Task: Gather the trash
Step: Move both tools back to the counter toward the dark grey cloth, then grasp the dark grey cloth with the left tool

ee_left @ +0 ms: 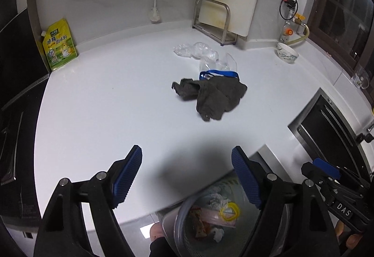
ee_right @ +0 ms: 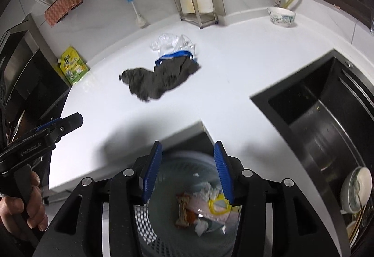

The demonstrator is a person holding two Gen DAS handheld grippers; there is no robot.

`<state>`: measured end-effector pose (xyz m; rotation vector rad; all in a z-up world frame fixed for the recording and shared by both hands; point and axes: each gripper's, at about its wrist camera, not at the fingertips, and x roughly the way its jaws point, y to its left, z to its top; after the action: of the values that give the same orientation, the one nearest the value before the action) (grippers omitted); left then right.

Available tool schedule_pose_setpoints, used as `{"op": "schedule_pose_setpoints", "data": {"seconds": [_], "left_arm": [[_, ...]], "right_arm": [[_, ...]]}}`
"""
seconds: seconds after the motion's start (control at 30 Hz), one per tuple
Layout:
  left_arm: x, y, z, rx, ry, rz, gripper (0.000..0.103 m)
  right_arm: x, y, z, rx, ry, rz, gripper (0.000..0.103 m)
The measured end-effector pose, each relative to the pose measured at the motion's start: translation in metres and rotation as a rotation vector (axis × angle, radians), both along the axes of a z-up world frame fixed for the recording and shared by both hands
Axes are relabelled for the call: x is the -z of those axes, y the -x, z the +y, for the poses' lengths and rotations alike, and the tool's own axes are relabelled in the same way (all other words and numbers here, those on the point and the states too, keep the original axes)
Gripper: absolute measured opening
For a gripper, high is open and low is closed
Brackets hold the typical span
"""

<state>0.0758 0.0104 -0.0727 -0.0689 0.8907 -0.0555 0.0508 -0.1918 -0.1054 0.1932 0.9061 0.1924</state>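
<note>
- Two hand-held grippers hover over the near edge of a white bench, above one mesh trash bin (ee_right: 163, 229) below that edge, already holding wrappers and tissue.
- The left gripper (ee_left: 187, 177) has its jaws wide apart, with nothing between them.
- The right gripper (ee_right: 188, 170) has its jaws partly open, also with nothing between them.
- One clear crumpled plastic bag (ee_left: 198, 51) lies toward the bench's back edge, straight ahead of both grippers, its long axis running left to right.
- One dark cloth (ee_left: 210, 95) lies touching the bag on its near side.
- Neither gripper looks clearly nearer.
</note>
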Motion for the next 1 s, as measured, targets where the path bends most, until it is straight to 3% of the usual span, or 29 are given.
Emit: {"op": "schedule_pose_setpoints", "data": {"seconds": [0.33,0.47,0.77,0.8,0.9,0.97,1.0], "left_arm": [[0.024,-0.084,-0.009,0.021,0.014,0.018,0.081],[0.038,-0.107,-0.022,0.041,0.032,0.024,0.086],[0.067,-0.149,-0.043,0.049,0.011,0.03,0.085],[0.068,-0.151,-0.043,0.049,0.01,0.028,0.081],[0.076,-0.162,-0.044,0.075,0.029,0.065,0.051],[0.079,-0.165,-0.041,0.09,0.045,0.073,0.043],[0.079,-0.165,-0.04,0.1,0.055,0.07,0.033]], "right_arm": [[0.012,-0.041,-0.001,0.092,-0.005,0.027,0.046],[0.018,-0.046,-0.008,0.147,-0.012,0.044,0.046],[0.028,-0.05,-0.021,0.247,-0.016,0.073,0.046],[0.028,-0.05,-0.021,0.253,-0.016,0.075,0.046],[0.03,-0.053,-0.02,0.269,-0.015,0.081,0.046],[0.031,-0.055,-0.018,0.275,-0.011,0.083,0.046],[0.03,-0.057,-0.017,0.277,-0.009,0.082,0.046]]}}
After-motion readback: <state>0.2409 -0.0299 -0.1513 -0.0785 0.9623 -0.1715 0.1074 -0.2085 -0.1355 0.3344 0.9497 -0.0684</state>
